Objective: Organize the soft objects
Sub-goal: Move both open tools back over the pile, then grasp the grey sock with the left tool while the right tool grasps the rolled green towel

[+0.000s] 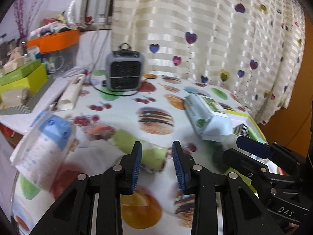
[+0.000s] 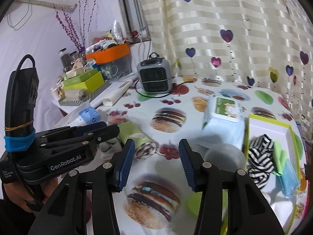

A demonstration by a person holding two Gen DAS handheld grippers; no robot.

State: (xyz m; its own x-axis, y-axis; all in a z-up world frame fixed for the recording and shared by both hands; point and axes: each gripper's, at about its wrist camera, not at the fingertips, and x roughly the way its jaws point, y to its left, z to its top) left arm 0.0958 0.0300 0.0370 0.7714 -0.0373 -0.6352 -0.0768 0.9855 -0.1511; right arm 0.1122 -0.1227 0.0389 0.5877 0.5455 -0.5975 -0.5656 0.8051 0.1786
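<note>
Bench (image 1: 121, 117) has a fruit-and-burger print cloth. Green rolled towel (image 1: 150, 152) lies just ahead of left hand-held gripper (image 1: 156, 164), jaws apart, empty. Right hand-held gripper (image 2: 156, 162) also apart, empty; striped cloth (image 2: 260, 156) in tray (image 2: 293, 135) to its right.

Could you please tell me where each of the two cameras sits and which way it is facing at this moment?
Left wrist: rides the left gripper, looking across the table at the green rolled cloth; jaws open, right gripper intruding at right.
Right wrist: rides the right gripper, facing the same table; jaws open, left gripper and the person's hand at left.
Shared: the grey fan heater, wet-wipes pack, rolled cloth, heart curtain.
</note>
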